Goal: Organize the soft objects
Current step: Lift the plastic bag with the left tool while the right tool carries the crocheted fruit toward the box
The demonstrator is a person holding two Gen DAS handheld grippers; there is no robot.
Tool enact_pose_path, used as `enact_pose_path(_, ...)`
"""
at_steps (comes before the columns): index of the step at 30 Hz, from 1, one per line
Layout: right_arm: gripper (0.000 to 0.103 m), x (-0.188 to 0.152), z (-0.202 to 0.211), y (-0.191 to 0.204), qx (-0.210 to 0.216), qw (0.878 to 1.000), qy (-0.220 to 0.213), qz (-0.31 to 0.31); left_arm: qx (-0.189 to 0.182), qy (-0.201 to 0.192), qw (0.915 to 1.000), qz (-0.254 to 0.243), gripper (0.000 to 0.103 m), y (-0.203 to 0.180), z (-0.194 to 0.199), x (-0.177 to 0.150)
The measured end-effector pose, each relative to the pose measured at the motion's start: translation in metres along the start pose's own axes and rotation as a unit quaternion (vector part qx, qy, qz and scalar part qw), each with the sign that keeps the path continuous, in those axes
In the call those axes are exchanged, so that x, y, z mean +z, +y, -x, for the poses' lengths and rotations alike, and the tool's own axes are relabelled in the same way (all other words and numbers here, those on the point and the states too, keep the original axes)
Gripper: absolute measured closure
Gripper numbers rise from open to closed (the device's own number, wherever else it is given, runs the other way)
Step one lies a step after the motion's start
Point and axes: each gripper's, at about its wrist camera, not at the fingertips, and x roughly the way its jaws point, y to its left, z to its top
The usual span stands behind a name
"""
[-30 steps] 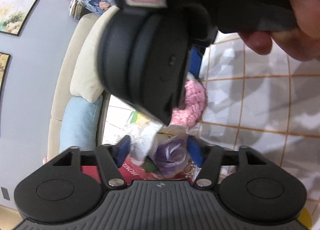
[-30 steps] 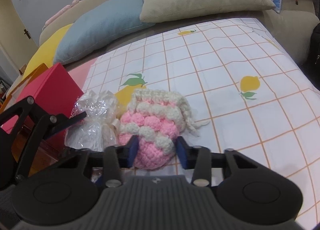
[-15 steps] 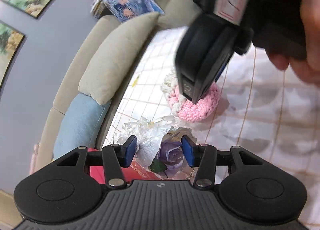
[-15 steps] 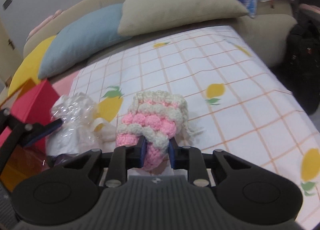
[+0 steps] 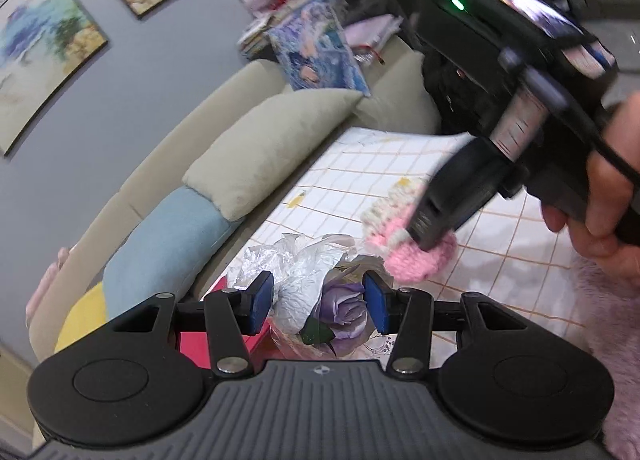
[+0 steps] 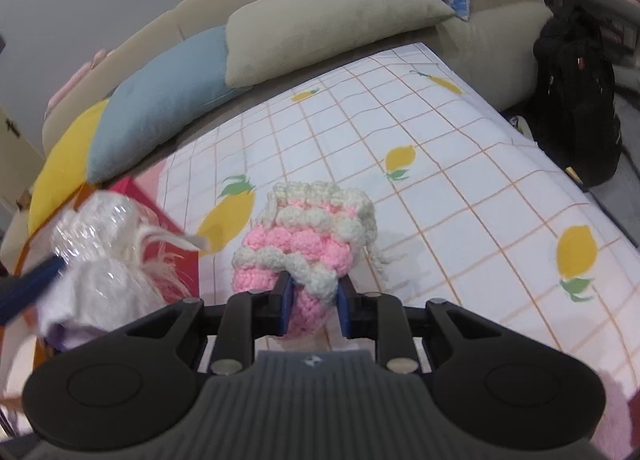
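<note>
My right gripper (image 6: 312,306) is shut on a pink and cream crocheted pouch (image 6: 308,236) and holds it just above the lemon-print sheet (image 6: 460,195). The pouch (image 5: 404,236) also shows in the left wrist view, under the right gripper's body. My left gripper (image 5: 318,306) has its jaws around a purple rose bouquet (image 5: 344,310) wrapped in clear and white plastic (image 5: 296,260); the pads stand a little apart from the wrap. The bouquet wrap (image 6: 104,260) shows at the left of the right wrist view.
A red box (image 6: 176,256) lies under the bouquet at the bed's left edge. Beige (image 6: 328,23), blue (image 6: 160,99) and yellow (image 6: 64,163) pillows line the back. A black backpack (image 6: 576,99) stands off the right side. A pink fluffy cloth (image 5: 616,340) lies at the near right.
The right gripper closed on the crocheted pouch and lifted it slightly. The left gripper rose and tilted with the bouquet staying between its jaws.
</note>
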Motion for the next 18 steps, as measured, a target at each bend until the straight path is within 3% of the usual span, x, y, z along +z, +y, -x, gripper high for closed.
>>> enact_pose_path(3, 0.082, -0.011, 0.015, 0.013, -0.006, 1.000, 0.007, 0.020, -0.001, -0.010, 0.9996, 0.028, 0.048, 0.017, 0.009, -0.004)
enact_pose_path(11, 0.081, -0.037, 0.048, 0.033, 0.014, 1.000, 0.027, 0.002, 0.024, -0.019, 0.9928, 0.115, 0.048, 0.059, 0.039, -0.025)
enact_pose_path(18, 0.082, -0.044, 0.073, 0.080, 0.040, 0.997, 0.009, 0.065, 0.055, -0.023, 0.9821, 0.178, 0.048, 0.093, 0.053, -0.040)
